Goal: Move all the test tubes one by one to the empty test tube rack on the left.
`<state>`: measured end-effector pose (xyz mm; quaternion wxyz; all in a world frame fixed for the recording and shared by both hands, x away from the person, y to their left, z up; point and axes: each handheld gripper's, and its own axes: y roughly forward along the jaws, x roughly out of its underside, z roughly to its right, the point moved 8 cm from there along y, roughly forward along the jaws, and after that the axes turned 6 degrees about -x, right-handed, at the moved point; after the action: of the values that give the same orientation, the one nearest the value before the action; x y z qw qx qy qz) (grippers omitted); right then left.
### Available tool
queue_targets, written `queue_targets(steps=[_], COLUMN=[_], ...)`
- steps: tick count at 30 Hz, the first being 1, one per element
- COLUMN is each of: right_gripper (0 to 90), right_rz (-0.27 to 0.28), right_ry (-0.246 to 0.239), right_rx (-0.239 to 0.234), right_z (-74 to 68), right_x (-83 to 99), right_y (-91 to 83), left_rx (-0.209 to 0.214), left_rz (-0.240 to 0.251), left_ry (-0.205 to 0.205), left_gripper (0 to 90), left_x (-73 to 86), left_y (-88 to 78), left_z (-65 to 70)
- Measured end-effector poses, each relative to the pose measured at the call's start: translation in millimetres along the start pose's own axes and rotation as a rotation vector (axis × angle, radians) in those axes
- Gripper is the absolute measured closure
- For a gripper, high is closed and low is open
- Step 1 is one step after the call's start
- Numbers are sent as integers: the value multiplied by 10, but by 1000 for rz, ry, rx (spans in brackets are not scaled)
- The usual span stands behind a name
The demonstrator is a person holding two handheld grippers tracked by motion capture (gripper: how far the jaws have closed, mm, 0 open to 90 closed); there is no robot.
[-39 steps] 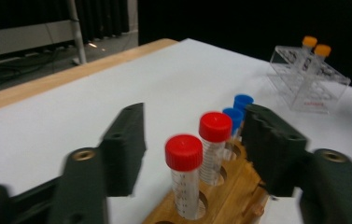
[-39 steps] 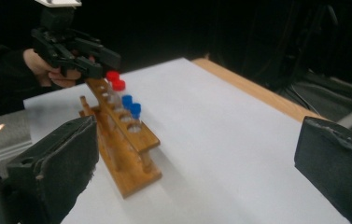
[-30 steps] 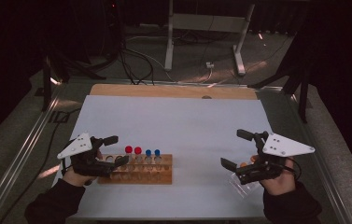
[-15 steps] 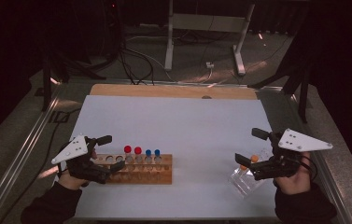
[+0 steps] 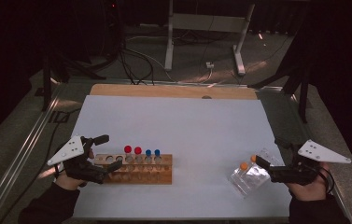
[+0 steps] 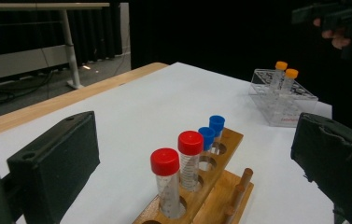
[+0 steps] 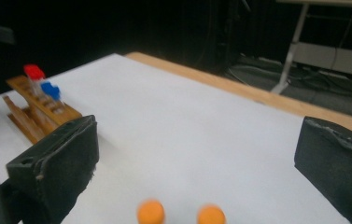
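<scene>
The left gripper (image 5: pixel 100 157) rests open at the wooden rack (image 5: pixel 136 170) of red- and blue-capped tubes. At right, the right gripper (image 5: pixel 261 151), jaws wide and empty, nears two orange-capped tubes (image 5: pixel 248 163) in a clear rack (image 5: pixel 250 179). Probably light, that rack could tip if a jaw clips it.

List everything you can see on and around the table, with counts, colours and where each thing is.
wooden tube rack: one, light brown, near left of table, by the left gripper.
red-capped tubes: two, upright in the wooden rack.
blue-capped tubes: two, upright in the same rack, right of the red ones.
clear plastic rack: one, transparent, near right of table.
orange-capped tubes: two, in the clear rack.
table: one, white top, wooden far edge.
metal frame: one, pale, on floor beyond table.
left gripper: one, black, jaws open around the wooden rack's left end.
right gripper: one, black, jaws open at the clear rack.
</scene>
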<state>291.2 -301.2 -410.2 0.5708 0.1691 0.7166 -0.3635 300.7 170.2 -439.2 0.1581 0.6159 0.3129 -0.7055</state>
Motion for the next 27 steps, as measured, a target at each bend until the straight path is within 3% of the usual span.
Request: queue_targets(steps=[6, 15, 17, 23, 26, 27], right_gripper=[8, 87, 168, 258, 346, 412], right_rz=[-28, -85, -95, -129, -133, -139], right_ry=[26, 74, 87, 87, 74, 76], right_rx=[21, 9, 20, 1, -4, -15], right_z=[89, 151, 175, 183, 184, 179], right_x=[272, 619, 681, 827, 863, 870], right_y=[0, 96, 117, 195, 221, 230], left_rx=[-1, -2, -3, -5, -5, -3], left_rz=[3, 12, 12, 16, 17, 15], left_ry=[-1, -3, -4, -3, -6, -8], left_gripper=[20, 20, 20, 20, 20, 20], left_x=[1, -14, -12, -21, -17, -14], left_y=[-1, -15, -13, -19, -20, -19], left_z=[-8, -12, -15, -22, -28, -25])
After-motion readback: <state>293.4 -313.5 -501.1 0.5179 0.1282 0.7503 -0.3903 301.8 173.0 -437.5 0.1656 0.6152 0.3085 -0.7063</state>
